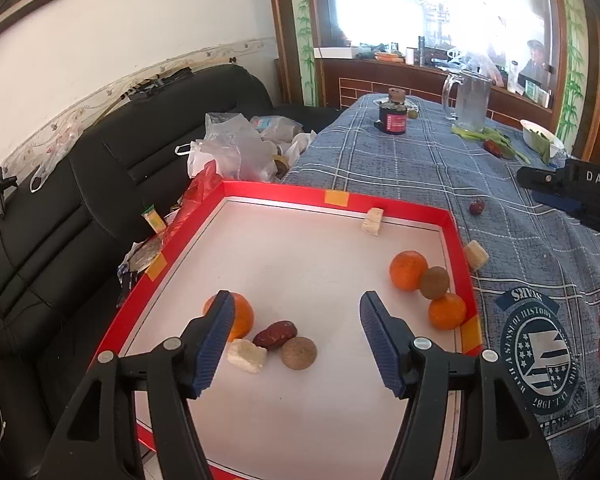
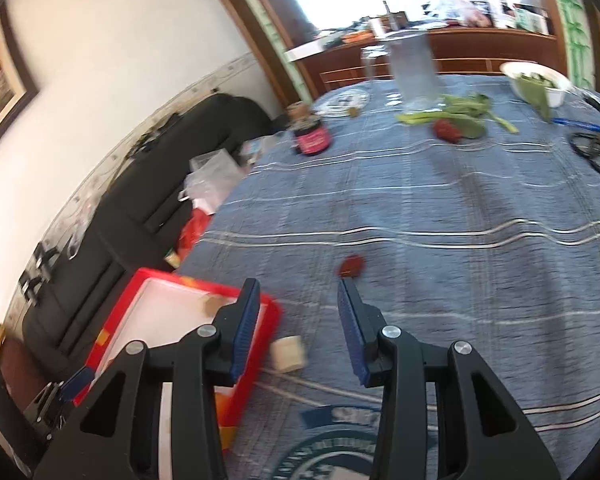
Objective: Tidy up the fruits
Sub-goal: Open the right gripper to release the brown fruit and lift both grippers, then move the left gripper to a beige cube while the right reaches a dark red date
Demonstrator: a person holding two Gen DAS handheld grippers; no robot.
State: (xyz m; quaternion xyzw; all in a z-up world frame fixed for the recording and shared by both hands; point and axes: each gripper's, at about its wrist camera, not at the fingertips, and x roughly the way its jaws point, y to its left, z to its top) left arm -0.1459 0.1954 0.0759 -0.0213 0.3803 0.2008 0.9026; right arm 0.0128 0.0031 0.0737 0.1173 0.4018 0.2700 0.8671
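1. Right wrist view is blurred; the red tray (image 2: 272, 312) is partly hidden behind the right gripper (image 2: 298, 328).
2. Left gripper (image 1: 296, 340): jaws wide, empty, over the tray's smooth white floor.
3. Right gripper: jaws parted, empty.
4. In the tray are seen round oranges (image 1: 408, 270), a wrinkled red date (image 1: 275, 334) and pale blocks (image 1: 247, 355).
5. Another date (image 2: 352, 266) lies on the blue checked cloth (image 2: 460, 216).

Glass pitcher (image 1: 469, 98), dark jar (image 1: 393, 117), scissors (image 2: 594, 152)
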